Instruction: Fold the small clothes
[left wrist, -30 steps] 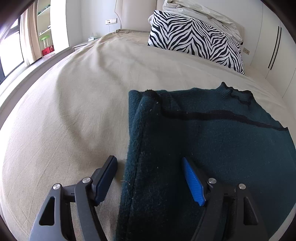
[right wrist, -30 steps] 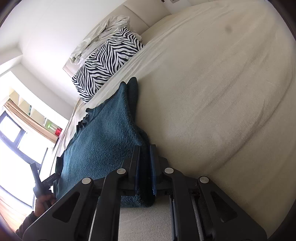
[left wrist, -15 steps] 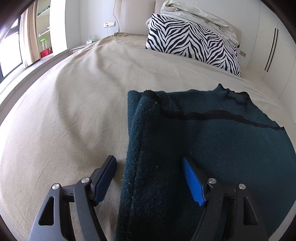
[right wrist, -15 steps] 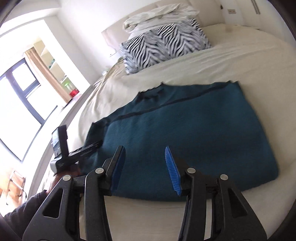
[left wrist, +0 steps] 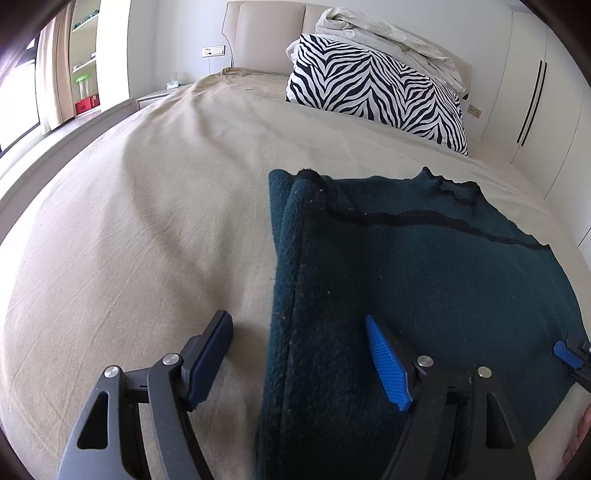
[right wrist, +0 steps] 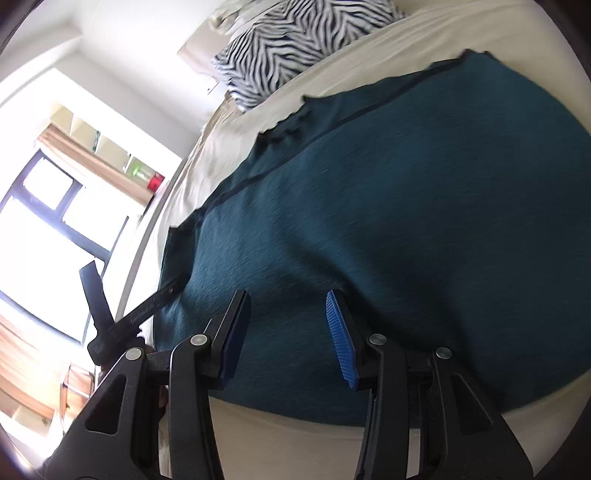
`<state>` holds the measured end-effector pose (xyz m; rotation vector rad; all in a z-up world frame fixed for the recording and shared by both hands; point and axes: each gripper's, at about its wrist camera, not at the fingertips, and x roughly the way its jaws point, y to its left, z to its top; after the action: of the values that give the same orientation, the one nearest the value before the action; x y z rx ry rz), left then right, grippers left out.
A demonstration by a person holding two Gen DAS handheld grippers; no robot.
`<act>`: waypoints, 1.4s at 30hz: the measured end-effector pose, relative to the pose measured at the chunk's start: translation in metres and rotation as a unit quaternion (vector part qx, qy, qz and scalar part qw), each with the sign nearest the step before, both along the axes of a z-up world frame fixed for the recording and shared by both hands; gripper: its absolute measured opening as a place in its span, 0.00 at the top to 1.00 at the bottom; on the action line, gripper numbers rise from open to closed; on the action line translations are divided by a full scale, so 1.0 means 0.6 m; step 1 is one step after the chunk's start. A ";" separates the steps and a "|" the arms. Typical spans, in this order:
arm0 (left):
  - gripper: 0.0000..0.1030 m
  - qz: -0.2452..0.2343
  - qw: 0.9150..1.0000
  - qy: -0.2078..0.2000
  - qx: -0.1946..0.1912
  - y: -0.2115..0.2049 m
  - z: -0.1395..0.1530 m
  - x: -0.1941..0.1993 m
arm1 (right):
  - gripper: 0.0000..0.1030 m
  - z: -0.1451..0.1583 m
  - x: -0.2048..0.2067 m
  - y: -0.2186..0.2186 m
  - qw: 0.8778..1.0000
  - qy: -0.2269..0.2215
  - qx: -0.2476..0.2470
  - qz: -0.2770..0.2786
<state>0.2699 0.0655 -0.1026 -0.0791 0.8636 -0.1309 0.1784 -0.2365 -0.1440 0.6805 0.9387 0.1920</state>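
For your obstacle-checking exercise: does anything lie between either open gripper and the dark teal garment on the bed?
Nothing visible does. The left gripper is open and straddles the folded left edge of the garment, one finger over the bedsheet. The right gripper is open directly over the garment's near edge. The zebra pillow lies far beyond.

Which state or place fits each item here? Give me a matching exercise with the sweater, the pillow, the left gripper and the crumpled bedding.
Column 1:
1. sweater
2. pillow
3. left gripper
4. crumpled bedding

Column 2:
A. piled on top of the pillow
B. open, straddling the sweater's folded edge
C. dark teal, flat on the bed
D. zebra-striped, near the headboard

Pairs: 1-C, 2-D, 3-B, 4-A
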 end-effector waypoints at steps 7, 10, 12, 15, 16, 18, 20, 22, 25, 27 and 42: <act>0.32 0.045 0.999 -0.005 -0.023 0.026 0.055 -0.081 | 0.60 0.036 -0.107 -0.186 0.983 0.001 0.003 -0.184; 0.31 0.013 0.999 -0.027 -0.044 -0.023 0.094 -0.107 | 0.60 0.062 -0.117 -0.164 0.986 -0.024 0.027 -0.162; 0.28 -0.021 0.999 -0.024 -0.042 -0.069 0.099 -0.110 | 0.60 0.075 -0.100 -0.107 0.994 -0.030 0.032 -0.105; 0.27 -0.034 0.999 0.007 -0.014 -0.108 0.066 -0.098 | 0.60 0.079 -0.064 0.000 0.999 -0.031 0.031 -0.017; 0.27 -0.026 0.999 0.023 -0.005 -0.106 0.047 -0.093 | 0.60 0.073 -0.045 0.036 0.999 -0.028 0.033 0.005; 0.31 -0.008 0.999 0.051 -0.013 -0.078 0.011 -0.091 | 0.59 0.048 -0.029 0.064 0.999 -0.008 0.042 0.032; 0.39 -0.010 0.999 0.036 -0.024 -0.047 0.003 -0.105 | 0.59 0.020 -0.028 0.054 0.999 0.021 0.039 0.013; 0.42 -0.025 0.999 0.029 -0.025 -0.030 0.004 -0.115 | 0.60 -0.006 -0.046 0.011 0.997 0.028 0.063 -0.019; 0.42 -0.033 0.998 0.023 -0.044 -0.011 0.004 -0.121 | 0.62 -0.026 -0.082 -0.074 0.990 0.010 0.122 -0.076; 0.42 -0.030 0.998 0.020 -0.055 -0.005 0.007 -0.125 | 0.62 -0.023 -0.113 -0.130 0.985 -0.003 0.132 -0.114; 0.27 0.026 0.994 0.028 -0.105 0.008 0.021 -0.226 | 0.57 0.036 -0.383 -0.311 0.958 -0.021 0.107 -0.265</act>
<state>0.1341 0.0702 -0.0902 -0.3036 0.9017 -0.1704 -0.0516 -0.4231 -0.1221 1.1008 0.6690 -0.1708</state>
